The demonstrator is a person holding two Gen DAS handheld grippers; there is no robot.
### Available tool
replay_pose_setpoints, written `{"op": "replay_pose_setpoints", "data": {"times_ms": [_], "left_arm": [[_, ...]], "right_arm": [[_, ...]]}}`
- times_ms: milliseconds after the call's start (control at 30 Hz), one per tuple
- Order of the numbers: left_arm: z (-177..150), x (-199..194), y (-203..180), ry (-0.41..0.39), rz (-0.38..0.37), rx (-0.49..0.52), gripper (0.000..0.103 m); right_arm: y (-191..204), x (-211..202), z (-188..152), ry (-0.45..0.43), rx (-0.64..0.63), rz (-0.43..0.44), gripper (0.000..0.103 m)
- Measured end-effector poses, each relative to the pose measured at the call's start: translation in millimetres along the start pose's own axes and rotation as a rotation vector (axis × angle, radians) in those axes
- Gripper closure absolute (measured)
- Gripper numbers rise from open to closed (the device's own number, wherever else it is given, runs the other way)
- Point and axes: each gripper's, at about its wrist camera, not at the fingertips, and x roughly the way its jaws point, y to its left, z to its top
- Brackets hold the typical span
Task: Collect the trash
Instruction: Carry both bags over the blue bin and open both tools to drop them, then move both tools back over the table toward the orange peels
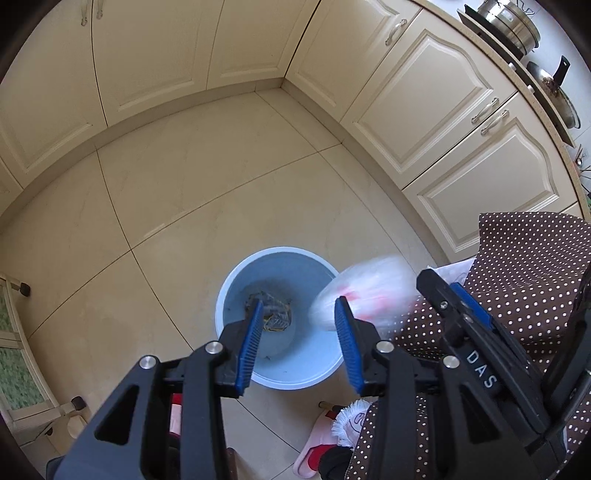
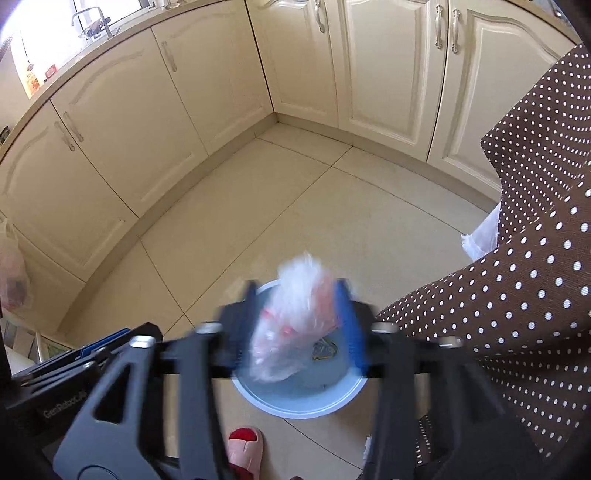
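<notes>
A light blue bin point(image 1: 236, 291) stands on the tiled floor, with crumpled dark trash point(image 1: 275, 312) at its bottom. My left gripper point(image 1: 299, 314) is open and empty above the bin. A crumpled clear plastic bag with red print point(image 1: 369, 291) is blurred beside the bin's right rim. In the right wrist view the same bag point(image 2: 295, 325) lies between the spread fingers of my right gripper point(image 2: 297, 314), above the bin point(image 2: 295, 406). The fingers point(image 2: 349, 325) are wide apart and the bag looks loose between them. The right gripper's body point(image 1: 469, 332) shows in the left wrist view.
Cream kitchen cabinets point(image 1: 424, 103) line the far and right walls, meeting in a corner. A brown polka-dot garment point(image 1: 528, 266) hangs at the right. A pink and red slipper point(image 2: 243, 450) is near the bin. Pots point(image 1: 513, 22) sit on the counter. Another plastic bag point(image 2: 11, 273) hangs at left.
</notes>
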Motion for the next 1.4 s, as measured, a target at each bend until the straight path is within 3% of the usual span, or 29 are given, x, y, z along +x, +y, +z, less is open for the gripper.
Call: {"op": "replay_pose_setpoints", "data": {"times_ms": [200, 467, 600, 833, 1100, 1233, 1400], "left_arm": [[0.1, -32.2, -8.8, -0.047, -0.013, 0.01, 0.063], [-7.8, -120.2, -45.0, -0.175, -0.088, 0.073, 0.063], [-22.3, -171.2, -76.4, -0.248, -0.152, 0.142, 0.06], [-67.3, -235.5, -169.0, -0.315, -0.276, 0.334, 0.053], [-122.0, -242.7, -286.2, -0.258, -0.366, 0.594, 0.05], [-143.6, -226.5, -332.0, -0.208, -0.383, 0.683, 0.05], [-154.6, -200.2, -368.0, -0.152, -0.371, 0.718, 0.05]], "right_arm": [[6.8, -35.1, 5.7, -0.048, -0.01, -0.001, 0.052], [9.6, -147.8, 16.3, -0.24, -0.028, -0.024, 0.052], [-3.2, -215.1, 12.6, -0.353, -0.012, -0.055, 0.051], [-59.2, -318.7, -10.0, -0.497, 0.071, -0.169, 0.047], [-177.0, -393.7, -53.0, -0.553, 0.281, -0.355, 0.045], [-219.3, -402.2, -66.9, -0.527, 0.365, -0.398, 0.044], [-253.1, -399.6, -79.6, -0.485, 0.428, -0.415, 0.043]]}}
